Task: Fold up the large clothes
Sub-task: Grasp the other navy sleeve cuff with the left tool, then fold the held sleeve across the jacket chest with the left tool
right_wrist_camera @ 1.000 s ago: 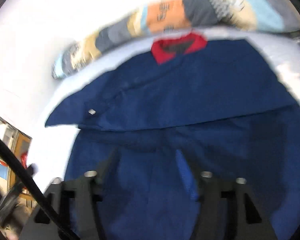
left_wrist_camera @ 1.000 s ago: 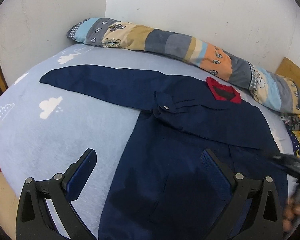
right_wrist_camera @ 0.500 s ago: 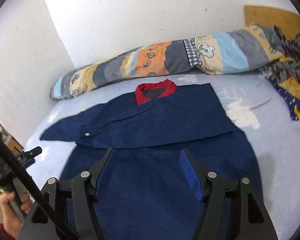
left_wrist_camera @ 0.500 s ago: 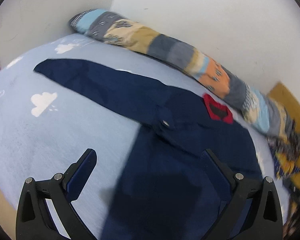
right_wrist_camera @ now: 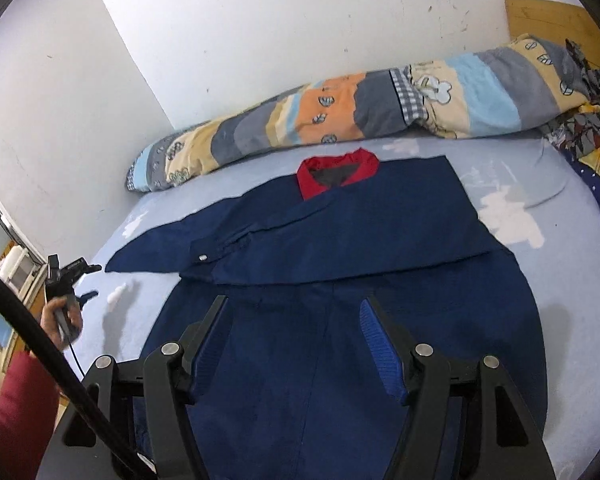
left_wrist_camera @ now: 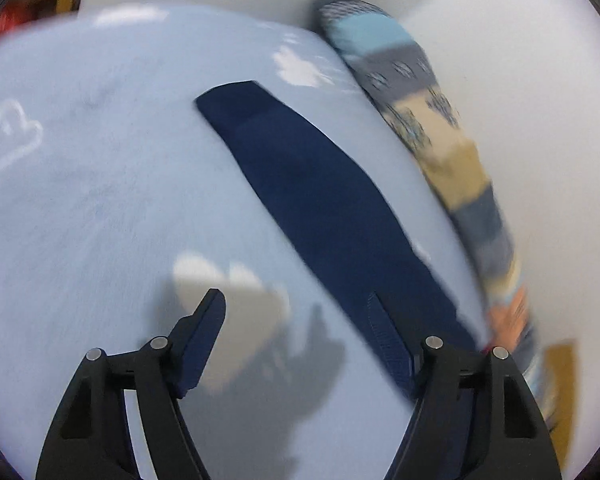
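A navy jacket point(right_wrist_camera: 340, 264) with a red collar point(right_wrist_camera: 336, 170) lies flat on the light blue bed. One sleeve is folded across the chest; the other sleeve point(left_wrist_camera: 312, 188) stretches out to the left. My left gripper point(left_wrist_camera: 296, 304) is open and empty, low over the sheet beside that outstretched sleeve; it also shows in the right wrist view point(right_wrist_camera: 88, 280), near the sleeve's end. My right gripper point(right_wrist_camera: 296, 304) is open and empty above the jacket's lower body.
A long rolled patchwork quilt point(right_wrist_camera: 360, 108) lies along the white wall behind the jacket. A patterned dark cloth point(right_wrist_camera: 592, 148) sits at the bed's far right. The bed sheet point(left_wrist_camera: 100, 200) has white cloud prints. Furniture stands off the bed's left edge point(right_wrist_camera: 16, 272).
My left gripper has swung left and down toward the outstretched sleeve, with motion blur. My right gripper has held steady above the jacket's lower body.
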